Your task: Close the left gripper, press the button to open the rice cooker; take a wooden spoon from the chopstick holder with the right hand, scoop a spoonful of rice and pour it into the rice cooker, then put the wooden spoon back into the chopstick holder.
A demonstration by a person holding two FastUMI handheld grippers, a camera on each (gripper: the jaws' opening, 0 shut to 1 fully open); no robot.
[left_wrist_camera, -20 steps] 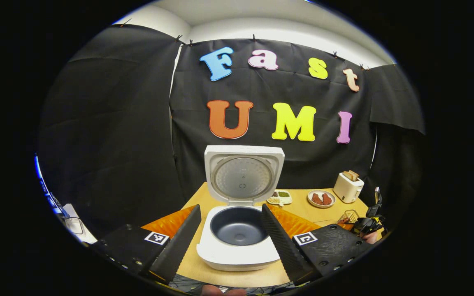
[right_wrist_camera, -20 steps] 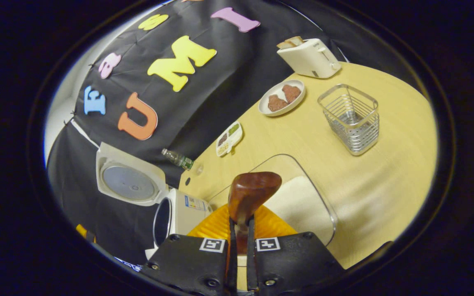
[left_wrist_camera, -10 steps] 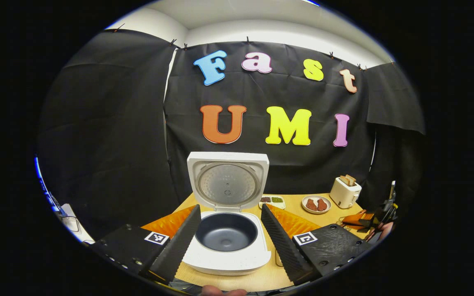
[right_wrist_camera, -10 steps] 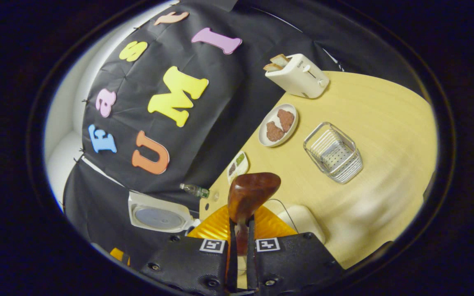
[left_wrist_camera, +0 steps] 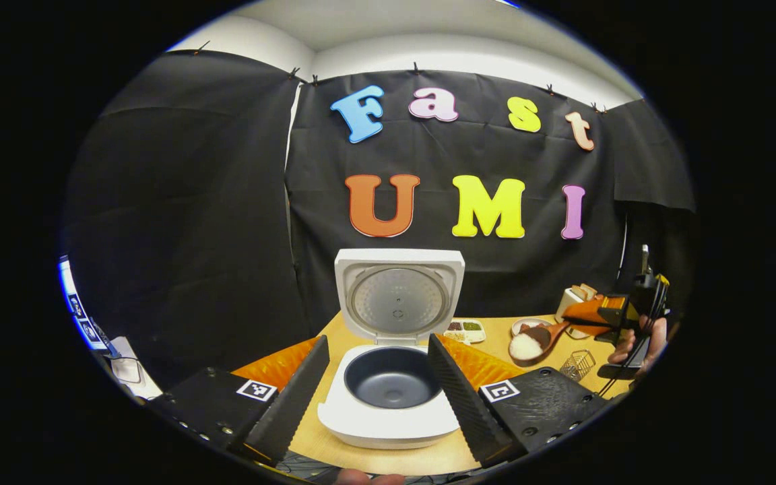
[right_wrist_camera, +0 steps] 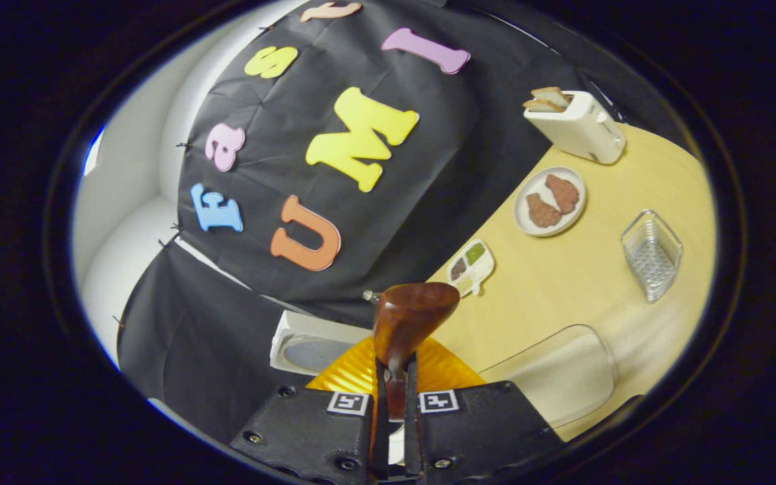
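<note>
1. Since the earlier frame, the spoon (left_wrist_camera: 537, 339) has come up off the worktop (left_wrist_camera: 496, 337) with a white heap of rice in its bowl, and in the right gripper view the rice box (right_wrist_camera: 553, 372) now lies lower and farther off.
2. Our left hand-held gripper (left_wrist_camera: 377, 384) hangs released, its fingers spread either side of the cooker (left_wrist_camera: 389, 397), whose lid (left_wrist_camera: 398, 293) stands upright over the dark, bare-looking pot.
3. We judge the step in hand to be carrying the load leftward to the pot; the left hand-held gripper need only hold off and leave the opening free.
4. Seen from the left gripper view, the spoon hovers to the right of the cooker, well apart from it, near the plate (left_wrist_camera: 529, 325) and toaster (left_wrist_camera: 573, 303).
5. Our right hand-held gripper (right_wrist_camera: 393, 377) is clenched on the spoon's handle, the back of the bowl rising just ahead of its fingers.
6. We should keep the bowl level while crossing, move slowly, bring it right over the pot, and only then roll the wrist to tip.
7. Afterwards the spoon goes back to the holder (right_wrist_camera: 652, 254), far right.
</note>
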